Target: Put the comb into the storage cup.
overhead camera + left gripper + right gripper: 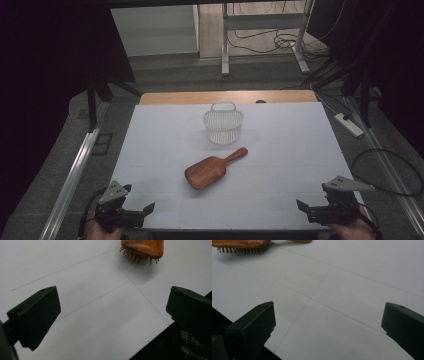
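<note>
Nearest, at the worktop's [150, 145] front edge, left gripper [142, 212] and right gripper [306, 209] parked at opposite corners, fingers [37, 315] released wide on both, nothing between them (a waiting posture, probably, leaving the middle free). Farther in, near the centre, a wooden hairbrush [212, 168] lying bristles down, handle angled toward the far right, well apart from either gripper. Just beyond, upright and seemingly empty, a white mesh basket [223, 124], likely a receptacle.
</note>
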`<action>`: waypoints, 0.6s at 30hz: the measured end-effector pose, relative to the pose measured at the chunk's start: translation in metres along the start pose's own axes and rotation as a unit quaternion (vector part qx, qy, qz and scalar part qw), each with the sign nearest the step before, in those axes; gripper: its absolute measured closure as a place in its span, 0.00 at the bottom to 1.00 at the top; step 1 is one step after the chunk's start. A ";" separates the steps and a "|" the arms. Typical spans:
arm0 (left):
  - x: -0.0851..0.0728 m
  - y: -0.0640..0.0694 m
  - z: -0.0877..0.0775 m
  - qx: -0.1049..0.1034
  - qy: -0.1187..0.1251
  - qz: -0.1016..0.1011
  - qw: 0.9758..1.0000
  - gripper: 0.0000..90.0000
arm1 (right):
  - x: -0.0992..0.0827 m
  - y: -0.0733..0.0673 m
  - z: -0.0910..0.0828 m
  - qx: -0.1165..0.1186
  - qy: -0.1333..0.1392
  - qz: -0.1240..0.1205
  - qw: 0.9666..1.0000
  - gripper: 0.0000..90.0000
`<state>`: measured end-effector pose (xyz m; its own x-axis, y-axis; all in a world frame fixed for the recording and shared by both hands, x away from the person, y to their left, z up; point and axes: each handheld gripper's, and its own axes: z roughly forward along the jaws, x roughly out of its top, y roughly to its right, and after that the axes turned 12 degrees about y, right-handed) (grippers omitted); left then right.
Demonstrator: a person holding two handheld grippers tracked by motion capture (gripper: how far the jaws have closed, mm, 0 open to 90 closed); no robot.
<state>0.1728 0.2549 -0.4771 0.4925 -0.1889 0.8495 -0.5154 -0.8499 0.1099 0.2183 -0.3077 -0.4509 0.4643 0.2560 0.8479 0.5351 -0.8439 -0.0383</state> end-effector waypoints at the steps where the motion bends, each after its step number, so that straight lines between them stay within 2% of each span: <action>1: 0.000 0.000 0.000 0.000 0.000 0.000 1.000 0.00 | 0.000 0.000 0.000 0.000 0.000 0.000 1.000 0.00; 10: 0.001 0.000 0.001 -0.003 -0.005 0.000 1.000 0.00 | 0.000 0.000 0.000 0.005 -0.002 -0.001 1.000 0.00; 15: 0.002 0.002 0.004 -0.007 -0.012 0.008 1.000 0.00 | 0.000 0.000 0.001 0.006 -0.003 -0.005 1.000 0.00; 18: 0.004 0.002 0.006 -0.016 -0.010 0.007 1.000 0.00 | 0.000 -0.001 0.001 0.006 -0.003 -0.006 1.000 0.00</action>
<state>0.1778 0.2500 -0.4766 0.4992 -0.2112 0.8403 -0.5442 -0.8312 0.1144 0.2183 -0.3070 -0.4514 0.4624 0.2693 0.8448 0.5492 -0.8350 -0.0345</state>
